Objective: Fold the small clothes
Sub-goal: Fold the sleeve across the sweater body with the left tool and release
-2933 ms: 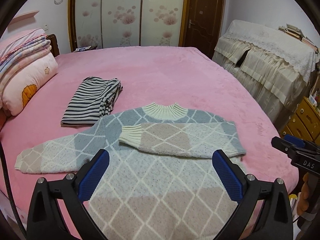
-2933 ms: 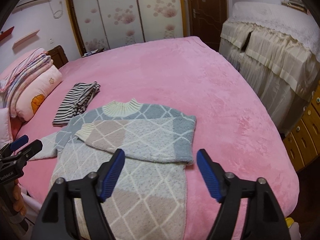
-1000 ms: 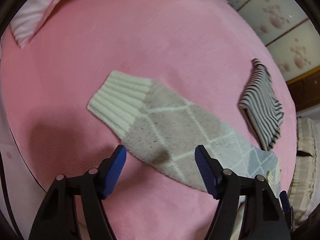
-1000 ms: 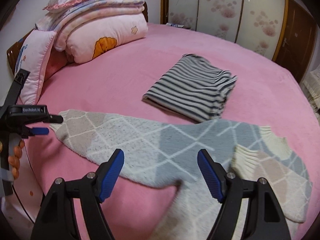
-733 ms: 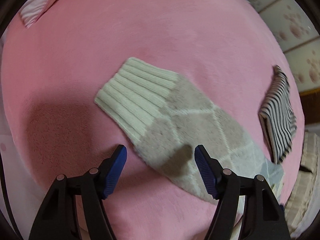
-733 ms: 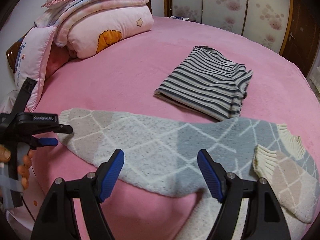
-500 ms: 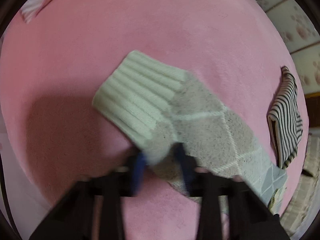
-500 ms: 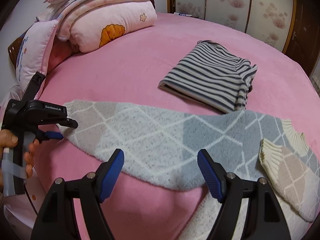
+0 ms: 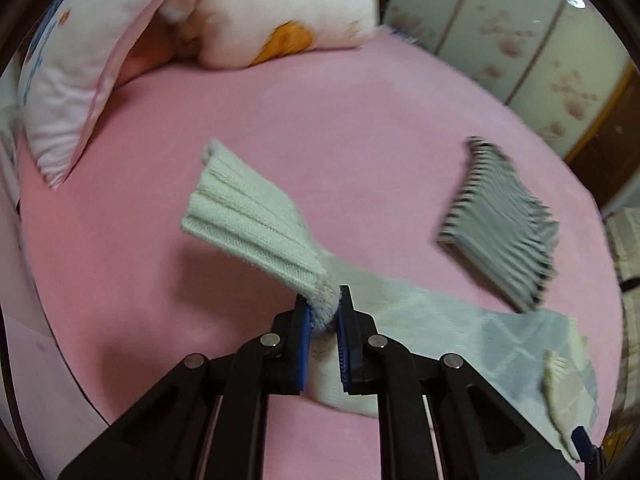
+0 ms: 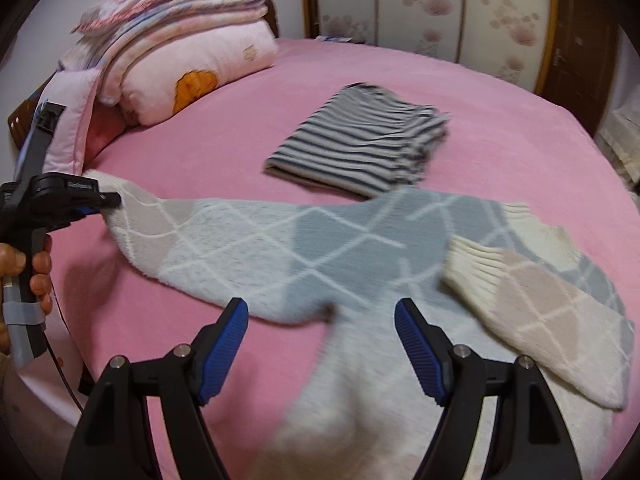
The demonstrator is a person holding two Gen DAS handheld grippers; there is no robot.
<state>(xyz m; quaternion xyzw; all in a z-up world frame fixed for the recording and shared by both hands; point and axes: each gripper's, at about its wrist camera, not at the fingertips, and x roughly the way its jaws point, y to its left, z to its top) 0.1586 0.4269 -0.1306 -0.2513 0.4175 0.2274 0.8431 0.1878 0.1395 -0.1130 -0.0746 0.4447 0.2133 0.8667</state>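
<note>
left tongs (image 9: 323, 318): clamped on the sweater's outstretched sleeve (image 9: 256, 220) just behind the ribbed cuff; cuff fanned out past the tips, lifted off the bed (image 9: 360, 120).
right tongs (image 10: 321, 350): wide apart, nothing between the pads; hung over the sweater's underarm area, contact with the knit not readable.
sweater (image 10: 320, 248): diamond-knit, grey/beige/cream, on the near side of the bed; left sleeve stretched out to the left, other sleeve (image 10: 532, 300) folded across the chest at right.
hidden/cut off: sweater body ran under the right tongs and out of frame at the bottom, motion-blurred there; hem not visible. In the left wrist view the sleeve edge between the pads was bunched, layers not countable.
striped garment (image 10: 360, 148): folded, far of the sweater, its near corner just beside the shoulder; touching or not, can't tell; blurred in both views.
hand (image 10: 24, 264): gripped the left tool's handle at far left, partly cropped.
pillows and folded bedding (image 10: 168, 40): stacked far left at the headboard.
</note>
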